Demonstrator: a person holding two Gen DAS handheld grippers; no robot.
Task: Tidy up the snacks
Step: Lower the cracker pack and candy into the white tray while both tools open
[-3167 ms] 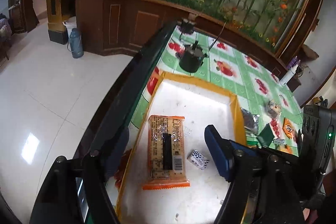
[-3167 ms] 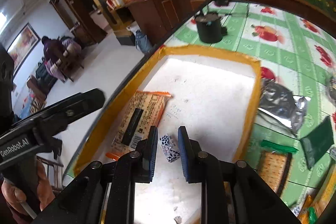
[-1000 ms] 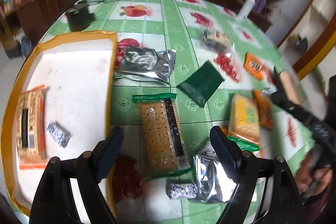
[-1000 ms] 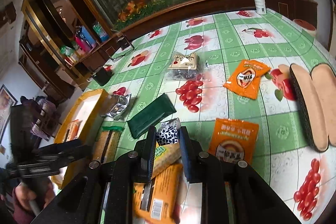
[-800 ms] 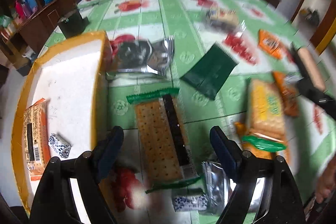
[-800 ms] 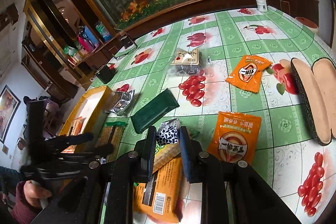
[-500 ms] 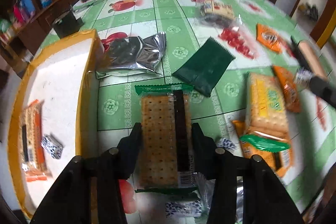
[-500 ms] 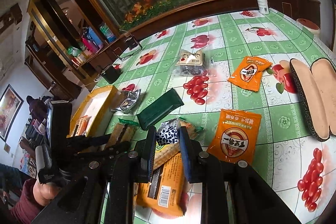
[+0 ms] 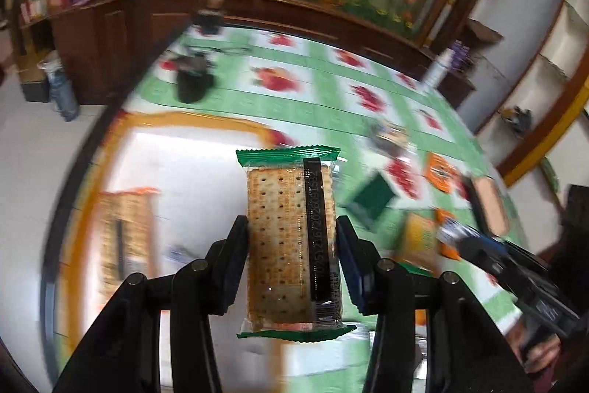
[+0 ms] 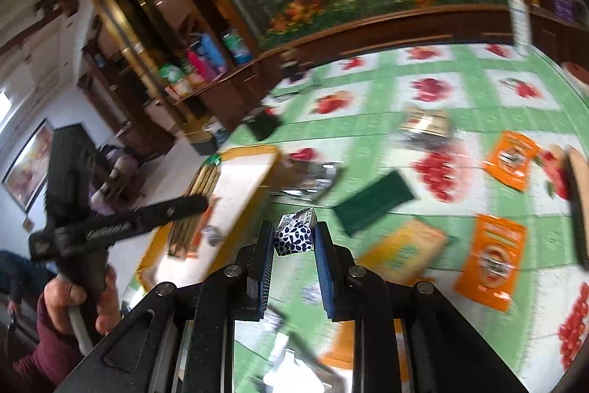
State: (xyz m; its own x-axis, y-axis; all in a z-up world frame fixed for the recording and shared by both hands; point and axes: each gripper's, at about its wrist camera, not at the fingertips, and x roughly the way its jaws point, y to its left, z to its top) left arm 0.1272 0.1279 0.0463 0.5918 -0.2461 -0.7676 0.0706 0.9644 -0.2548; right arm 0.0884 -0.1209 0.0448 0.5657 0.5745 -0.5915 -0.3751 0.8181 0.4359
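Note:
My left gripper [image 9: 292, 240] is shut on a cracker pack [image 9: 291, 238] with green ends and holds it in the air above the yellow-rimmed white tray [image 9: 206, 124]. An orange-ended cracker pack [image 9: 123, 231] and a small patterned candy [image 9: 176, 251] lie in the tray. My right gripper [image 10: 294, 238] is shut on a small black-and-white patterned candy [image 10: 296, 234], held above the table beside the tray [image 10: 257, 151]. The left gripper and its pack show at the left of the right wrist view [image 10: 198, 188].
Loose snacks lie on the green fruit-print tablecloth: a dark green pack [image 10: 375, 199], a silver foil bag [image 10: 313, 179], orange packets [image 10: 491, 255], a yellow cracker pack [image 10: 403, 249]. A black pot [image 9: 193, 80] stands behind the tray. The table's left edge drops to the floor.
My left gripper has lifted the green-ended cracker pack off the table and swung it left over the tray. My right gripper has moved left toward the tray with its candy.

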